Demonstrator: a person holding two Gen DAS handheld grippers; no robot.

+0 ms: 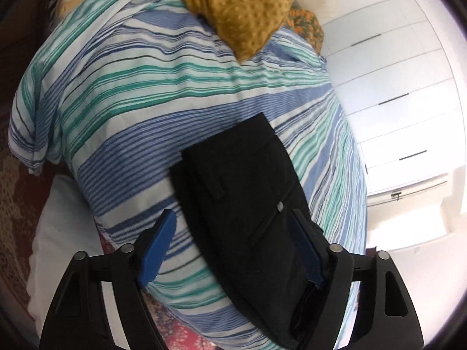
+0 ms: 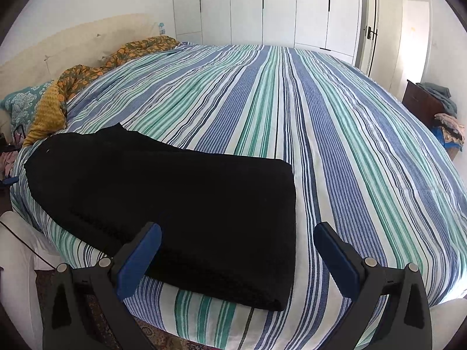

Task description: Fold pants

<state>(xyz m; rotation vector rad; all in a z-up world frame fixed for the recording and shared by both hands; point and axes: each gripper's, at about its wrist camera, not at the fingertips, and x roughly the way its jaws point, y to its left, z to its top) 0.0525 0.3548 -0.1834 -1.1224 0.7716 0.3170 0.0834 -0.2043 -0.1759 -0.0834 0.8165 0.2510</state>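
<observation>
From my left tongs (image 1: 233, 233) the view is tilted, so the bed runs slantwise. At the far left a patterned rug (image 1: 11, 175) covers the floor, with a white cushion (image 1: 55, 233) just beside the bed's corner. The striped bedspread (image 1: 116, 102) fills the middle. On it lie the black pants (image 1: 242, 189), folded into a thick stack near the edge closest to me. My left tongs stand spread: the left pad hangs over bare stripes, while the right pad sits against the pants' edge with cloth bunched behind it; I cannot tell whether it presses there. Higher up, a mustard knobbly blanket (image 1: 248, 8) spills onto the bedspread, and an orange floral cloth (image 1: 306, 26) shows behind it. White wardrobe doors (image 1: 394, 87) fill the right.

From my right tongs (image 2: 238, 250), going left to right: a teal patterned pillow (image 2: 23, 102) and the mustard blanket sit at the bed's head, well apart from the pants. The pants lie across the near left part of the bedspread, their folded end reaching between my pads. These tongs are spread wide and grip nothing; the left pad hovers over the black cloth, the right over stripes. Far right, a dark wooden cabinet (image 2: 423, 102) holds heaped clothes (image 2: 449, 125).
</observation>
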